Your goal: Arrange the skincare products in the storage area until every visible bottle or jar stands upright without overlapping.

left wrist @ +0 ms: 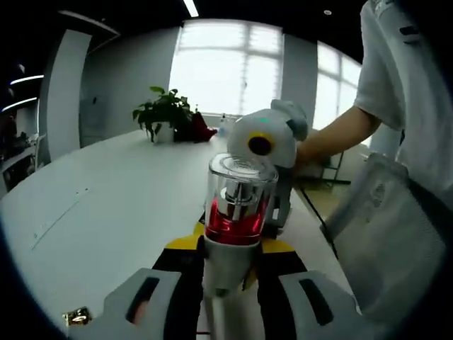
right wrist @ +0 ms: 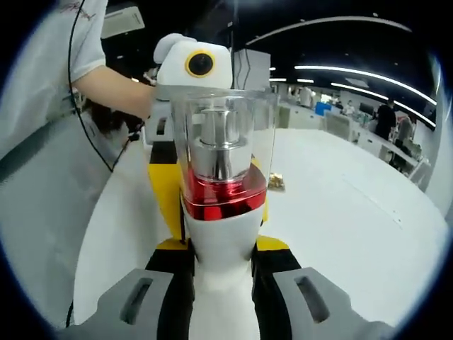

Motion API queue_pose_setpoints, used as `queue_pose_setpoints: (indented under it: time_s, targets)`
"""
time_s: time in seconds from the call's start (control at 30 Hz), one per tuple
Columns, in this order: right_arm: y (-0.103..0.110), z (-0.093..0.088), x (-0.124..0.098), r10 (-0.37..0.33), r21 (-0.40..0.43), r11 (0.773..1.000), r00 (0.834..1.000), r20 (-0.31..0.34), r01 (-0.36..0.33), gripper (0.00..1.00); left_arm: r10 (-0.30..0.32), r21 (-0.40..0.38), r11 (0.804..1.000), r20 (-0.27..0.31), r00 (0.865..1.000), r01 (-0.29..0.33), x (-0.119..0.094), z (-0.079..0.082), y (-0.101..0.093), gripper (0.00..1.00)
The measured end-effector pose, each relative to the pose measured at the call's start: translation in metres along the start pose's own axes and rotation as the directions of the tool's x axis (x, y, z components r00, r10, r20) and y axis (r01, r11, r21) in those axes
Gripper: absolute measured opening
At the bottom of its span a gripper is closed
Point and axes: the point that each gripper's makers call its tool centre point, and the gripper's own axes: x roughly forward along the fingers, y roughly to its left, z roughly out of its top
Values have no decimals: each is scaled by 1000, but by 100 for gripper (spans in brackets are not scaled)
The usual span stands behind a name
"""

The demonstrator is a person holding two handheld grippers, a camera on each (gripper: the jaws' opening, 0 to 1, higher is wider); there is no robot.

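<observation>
A skincare bottle point(left wrist: 237, 205) with a white body, a red band and a clear cap over a silver pump stands up between the jaws of my left gripper point(left wrist: 230, 263), which is shut on its white body. Just behind it the right gripper point(left wrist: 265, 142) faces me, held by a person's hand. In the right gripper view the same kind of bottle point(right wrist: 223, 177) rises between the jaws of my right gripper point(right wrist: 221, 263), shut on its white body. The left gripper point(right wrist: 191, 64) is close behind it, its yellow jaw beside the bottle. Both appear to grip one bottle.
A long white table point(left wrist: 106, 198) stretches away below. A potted plant point(left wrist: 164, 113) stands at its far end by the window. A small gold item point(right wrist: 274, 181) lies on the table top point(right wrist: 340, 212). The person in a white shirt point(left wrist: 403, 64) stands at the table's side.
</observation>
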Motion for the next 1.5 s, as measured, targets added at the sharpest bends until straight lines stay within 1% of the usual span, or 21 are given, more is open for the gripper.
queue_pose_setpoints:
  time_s: [0.37,0.57,0.83,1.13,1.23,1.3,1.4,1.5]
  targets:
    - [-12,-2,-1,-3,3,1000,1000,1,3,30,-1,-10,1000,27,1000,2,5,3,11,23]
    - [-20,-3,-1,-2,-8,1000,1000,-6,2,30,8,-12,1000,34,999,-8,8,6,17,23]
    - [-20,-2,0,3,-4,1000,1000,-1,-3,30,7,-24,1000,34,999,-6,9,8,17,23]
    - [-19,-2,0,-8,3,1000,1000,-4,8,31,12,-42,999,37,999,-10,7,10,16,23]
    - [-20,-2,0,-10,3,1000,1000,-6,10,32,10,-49,999,48,999,-8,7,12,14,23]
    - [-20,-3,0,-11,5,1000,1000,-10,11,32,13,-49,999,48,999,-11,7,12,15,24]
    - [-19,-10,2,-13,-13,1000,998,-54,12,33,16,-52,999,47,999,-13,6,12,16,24]
    - [-19,-11,2,-12,0,1000,999,-50,12,35,22,-51,999,39,999,-20,5,11,17,26]
